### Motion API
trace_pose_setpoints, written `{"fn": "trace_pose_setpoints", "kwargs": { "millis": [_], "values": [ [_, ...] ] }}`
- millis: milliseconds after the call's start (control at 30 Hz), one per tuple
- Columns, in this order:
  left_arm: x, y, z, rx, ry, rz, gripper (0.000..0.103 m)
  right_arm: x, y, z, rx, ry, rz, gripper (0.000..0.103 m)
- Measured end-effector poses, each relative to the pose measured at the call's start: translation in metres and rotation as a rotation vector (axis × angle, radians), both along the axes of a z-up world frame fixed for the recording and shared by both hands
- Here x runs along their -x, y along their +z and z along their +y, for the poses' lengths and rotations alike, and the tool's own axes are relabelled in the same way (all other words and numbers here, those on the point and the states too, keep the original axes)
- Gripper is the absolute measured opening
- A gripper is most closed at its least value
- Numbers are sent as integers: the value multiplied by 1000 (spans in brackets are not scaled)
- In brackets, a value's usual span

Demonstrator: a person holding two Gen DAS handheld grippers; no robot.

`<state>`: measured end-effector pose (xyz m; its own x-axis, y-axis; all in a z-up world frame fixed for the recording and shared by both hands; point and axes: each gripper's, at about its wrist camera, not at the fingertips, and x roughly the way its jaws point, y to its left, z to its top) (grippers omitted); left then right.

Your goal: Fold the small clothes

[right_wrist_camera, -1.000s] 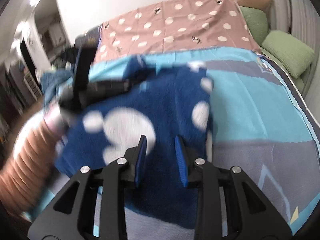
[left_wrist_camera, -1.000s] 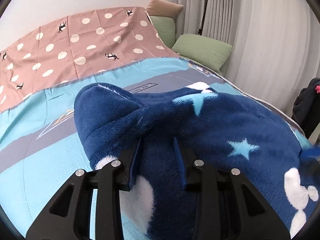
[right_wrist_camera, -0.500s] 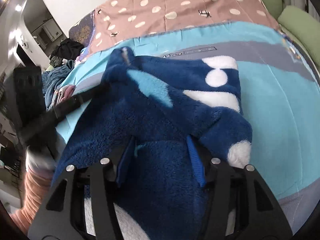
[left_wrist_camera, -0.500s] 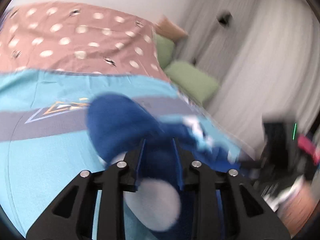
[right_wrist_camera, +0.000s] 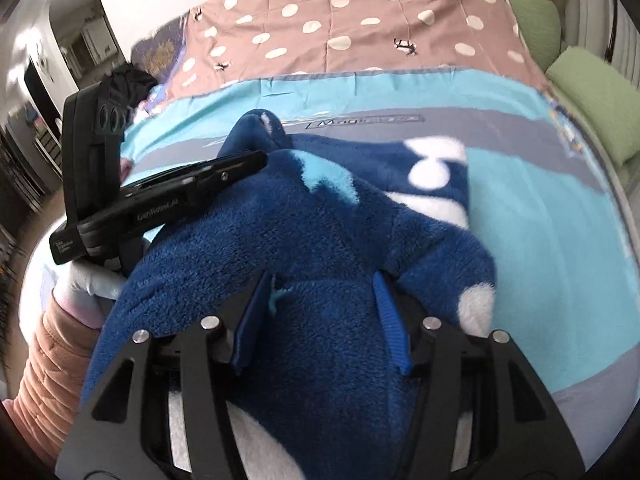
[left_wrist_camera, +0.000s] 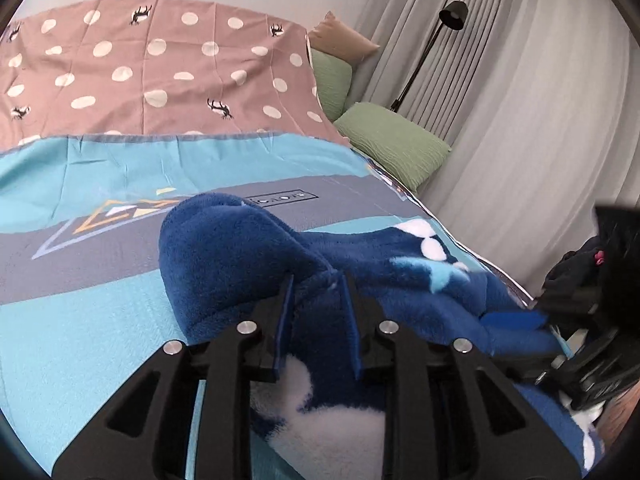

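A dark blue fleece garment (left_wrist_camera: 240, 252) with white blobs and pale blue stars lies bunched on the bed; it also shows in the right wrist view (right_wrist_camera: 320, 216). My left gripper (left_wrist_camera: 318, 284) is shut on a fold of the garment, with a bulging flap to its left. My right gripper (right_wrist_camera: 320, 284) has its jaws wide apart with a thick bunch of the fleece filling the gap. The left gripper also shows in the right wrist view (right_wrist_camera: 244, 160), reaching into the garment from the left.
The bed has a blue and grey cover (left_wrist_camera: 80, 184) and a pink polka-dot sheet (left_wrist_camera: 160, 68) behind. Green pillows (left_wrist_camera: 392, 144) lie at the far right by grey curtains and a floor lamp (left_wrist_camera: 452, 12). Dark clothes (left_wrist_camera: 580, 264) lie beyond the bed's right edge.
The garment has been gathered up from lying flat into a bunch. My right gripper has opened wider and pushed into the fleece. My left gripper has swung around while holding its fold.
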<state>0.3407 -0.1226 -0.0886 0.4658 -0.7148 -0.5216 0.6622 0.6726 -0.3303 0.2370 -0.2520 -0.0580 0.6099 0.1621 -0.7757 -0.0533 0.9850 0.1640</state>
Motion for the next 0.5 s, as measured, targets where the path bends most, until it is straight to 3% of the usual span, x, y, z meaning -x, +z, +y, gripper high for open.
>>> {"fn": "trace_pose_setpoints", "kwargs": {
  "millis": [133,200,233,300,333,400,500],
  "values": [
    [-2,0,4,29,-10,25,26,-8,46,15,122,-3,-110,52],
    [-4,-1,6,38,-13,33,26,-25,52,23,118,20,-100,52],
    [-4,-2,7,41,-14,35,26,-32,46,25,122,20,-70,51],
    [-4,-2,6,40,-20,39,28,-64,0,22,170,-5,93,54],
    [-4,-2,4,28,-18,35,29,-73,-20,16,139,-5,119,55],
    [-1,0,2,17,-17,20,29,-76,-23,-4,7,-30,110,55],
    [2,1,1,15,-19,9,30,-69,-21,-6,5,-27,82,55]
  ]
}}
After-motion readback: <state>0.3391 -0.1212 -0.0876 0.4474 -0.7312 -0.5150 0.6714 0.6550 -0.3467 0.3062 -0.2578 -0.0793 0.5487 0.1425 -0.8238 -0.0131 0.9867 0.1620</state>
